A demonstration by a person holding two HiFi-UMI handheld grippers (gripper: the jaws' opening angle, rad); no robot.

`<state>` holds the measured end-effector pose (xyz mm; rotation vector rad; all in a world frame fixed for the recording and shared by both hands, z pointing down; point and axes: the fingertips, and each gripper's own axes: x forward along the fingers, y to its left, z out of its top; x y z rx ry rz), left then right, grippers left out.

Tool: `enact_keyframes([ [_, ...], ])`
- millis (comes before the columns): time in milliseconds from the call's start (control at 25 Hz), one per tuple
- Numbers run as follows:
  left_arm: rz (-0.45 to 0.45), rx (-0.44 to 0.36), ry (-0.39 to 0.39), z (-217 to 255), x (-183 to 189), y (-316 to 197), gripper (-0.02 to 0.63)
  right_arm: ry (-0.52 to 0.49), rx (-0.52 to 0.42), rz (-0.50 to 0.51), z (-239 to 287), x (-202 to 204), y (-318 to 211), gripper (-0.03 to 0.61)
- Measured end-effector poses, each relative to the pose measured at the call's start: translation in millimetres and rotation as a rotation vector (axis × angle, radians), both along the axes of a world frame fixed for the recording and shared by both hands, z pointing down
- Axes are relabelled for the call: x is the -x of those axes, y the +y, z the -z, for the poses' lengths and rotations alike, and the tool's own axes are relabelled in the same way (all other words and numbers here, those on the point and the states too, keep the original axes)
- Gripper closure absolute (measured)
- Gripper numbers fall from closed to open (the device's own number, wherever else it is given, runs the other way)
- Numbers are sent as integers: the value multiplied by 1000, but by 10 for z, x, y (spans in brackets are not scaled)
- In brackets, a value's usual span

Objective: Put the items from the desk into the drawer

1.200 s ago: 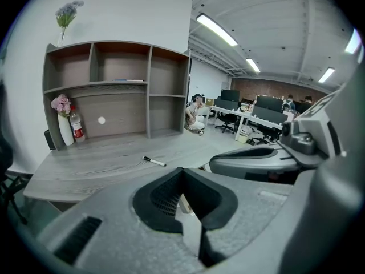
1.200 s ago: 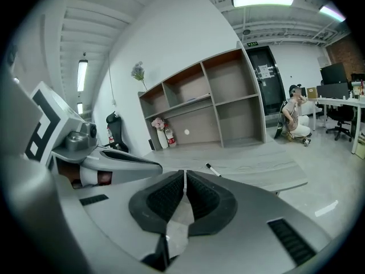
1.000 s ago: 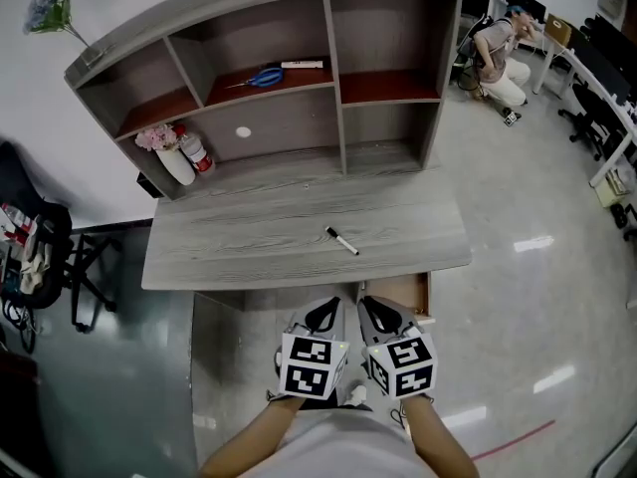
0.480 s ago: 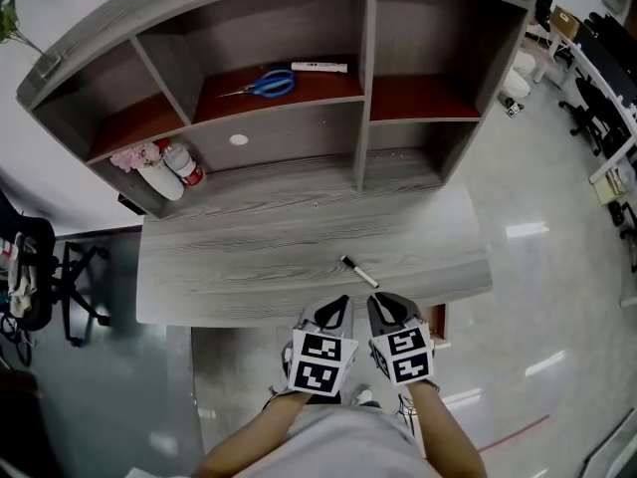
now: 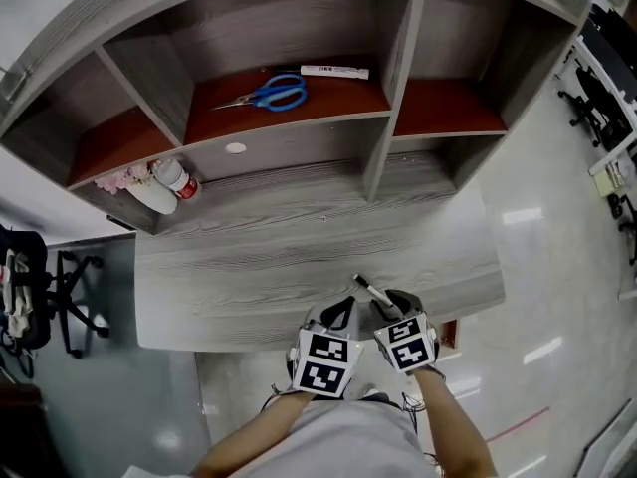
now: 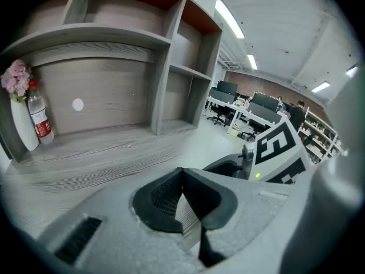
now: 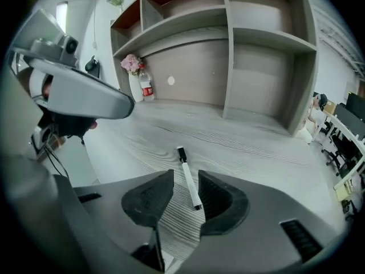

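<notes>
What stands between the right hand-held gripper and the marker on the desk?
Nothing visible. The marker lies on the desk, its near end between the open jaws of the right hand-held gripper.

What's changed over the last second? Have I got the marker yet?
Both grippers moved forward to the desk edge. The right gripper now has its open jaws either side of the marker, not closed on it. The left gripper stays shut and empty. The marker hasn't moved on the desk, nor have the scissors on the shelf.
</notes>
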<state>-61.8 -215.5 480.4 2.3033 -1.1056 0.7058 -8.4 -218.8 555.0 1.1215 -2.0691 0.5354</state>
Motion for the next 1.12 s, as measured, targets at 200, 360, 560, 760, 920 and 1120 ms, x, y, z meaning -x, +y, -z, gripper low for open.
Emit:
enact_keyframes([
  [200,-10,20,11,-73,76,-105,611,41,35,13,-147,42,-68,479],
  [360,-10,27,17,-119,117,-152,611,62,51,18,-222,65,-73,507],
  [560,-14,41,20,-129,121,-139,611,63,48,11,-232,110,-61,546],
  [760,-19,42,20,-127,93,-82,611,43,51,-35,-177,50,-14,548],
  [920,-26,44,14,-141,21,-11,611,26,35,-56,-120,-35,79,548],
  [1120,-33,42,8,-146,-140,112,611,0,14,-77,-42,-172,237,548],
])
